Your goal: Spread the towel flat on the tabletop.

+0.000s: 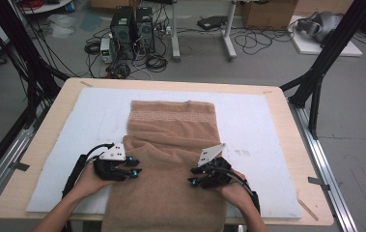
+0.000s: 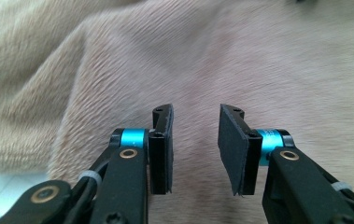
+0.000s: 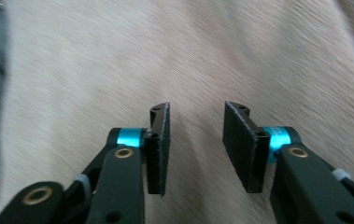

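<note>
- Towel (image 1: 171, 159), tan, is lying lengthwise down the middle of the white mat (image 1: 253, 121), its near end hanging over the table's near edge.
- Left gripper (image 1: 134, 172) is hovering at the towel's left edge, jaws standing apart, nothing between them.
- Right gripper (image 1: 193, 176) is hovering over the towel's right part, jaws likewise apart.
- Gripper views are revealing blurred pile; the high view is showing a patterned far band.

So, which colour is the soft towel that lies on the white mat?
The soft terry towel is light brown, with a woven key-pattern band near its far end; the high view shows it best.
</note>
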### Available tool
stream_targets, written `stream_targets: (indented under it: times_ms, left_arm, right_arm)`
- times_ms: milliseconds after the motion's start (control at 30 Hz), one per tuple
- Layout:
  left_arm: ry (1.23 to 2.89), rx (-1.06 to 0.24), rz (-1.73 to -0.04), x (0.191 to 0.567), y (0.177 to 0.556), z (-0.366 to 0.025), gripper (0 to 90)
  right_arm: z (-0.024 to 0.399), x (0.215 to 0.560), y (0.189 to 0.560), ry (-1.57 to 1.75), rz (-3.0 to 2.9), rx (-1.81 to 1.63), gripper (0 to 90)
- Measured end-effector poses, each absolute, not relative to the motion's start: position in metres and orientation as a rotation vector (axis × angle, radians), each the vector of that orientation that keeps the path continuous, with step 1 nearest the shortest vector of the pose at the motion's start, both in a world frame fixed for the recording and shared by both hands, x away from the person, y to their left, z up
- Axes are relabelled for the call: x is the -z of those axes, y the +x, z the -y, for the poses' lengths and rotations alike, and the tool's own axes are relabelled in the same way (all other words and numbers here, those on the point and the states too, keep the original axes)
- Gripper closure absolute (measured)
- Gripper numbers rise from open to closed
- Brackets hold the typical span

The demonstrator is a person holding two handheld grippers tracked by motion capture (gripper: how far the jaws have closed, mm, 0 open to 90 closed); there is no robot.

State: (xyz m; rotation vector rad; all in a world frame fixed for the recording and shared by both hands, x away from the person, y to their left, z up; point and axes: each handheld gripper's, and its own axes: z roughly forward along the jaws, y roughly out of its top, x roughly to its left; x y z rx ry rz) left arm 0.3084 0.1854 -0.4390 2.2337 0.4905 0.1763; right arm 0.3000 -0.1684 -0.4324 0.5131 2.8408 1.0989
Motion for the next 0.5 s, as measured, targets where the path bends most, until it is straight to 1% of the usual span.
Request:
stream_targets:
  times_ms: [67,100,133,167,233,300,333,367,400,433,467,500]
  left_arm:
    - [2.243,-0.183,-0.488,0.444,0.309,-0.185,68.7]
    - [2.234,-0.185,-0.485,0.444,0.308,-0.185,73.8]
    - [2.243,-0.18,-0.474,0.443,0.306,-0.186,81.7]
    - [2.247,-0.19,-0.467,0.443,0.304,-0.186,84.7]
    - [2.265,-0.171,-0.441,0.44,0.297,-0.186,86.5]
    - [2.296,-0.132,-0.379,0.434,0.283,-0.189,86.8]
    - [2.272,-0.117,-0.33,0.429,0.269,-0.193,86.7]
    - [2.247,-0.103,-0.319,0.427,0.261,-0.196,86.4]
    - [2.232,-0.104,-0.307,0.424,0.253,-0.199,84.9]
    - [2.211,-0.128,-0.312,0.421,0.247,-0.202,78.7]
    - [2.189,-0.14,-0.312,0.418,0.245,-0.204,71.8]
    - [2.177,-0.152,-0.309,0.416,0.246,-0.207,70.2]
  right_arm:
    - [0.175,0.436,0.302,0.534,-2.829,-1.094,68.0]
    - [0.176,0.438,0.302,0.532,-2.814,-1.109,71.8]
    - [0.177,0.439,0.301,0.527,-2.811,-1.128,76.8]
    - [0.176,0.44,0.299,0.519,-2.811,-1.138,82.3]
    - [0.175,0.44,0.295,0.504,-2.81,-1.142,85.5]
    - [0.175,0.438,0.288,0.483,-2.872,-1.16,86.0]
    - [0.174,0.437,0.281,0.443,-2.903,-1.163,85.9]
    - [0.174,0.435,0.269,0.386,-2.941,-1.177,84.6]
    - [0.174,0.432,0.261,0.358,-2.943,-1.186,79.2]
    - [0.176,0.426,0.255,0.348,-2.912,-1.231,75.2]
    - [0.18,0.42,0.253,0.358,-2.886,-1.297,74.7]
    - [0.184,0.414,0.253,0.375,-2.848,-1.327,72.3]
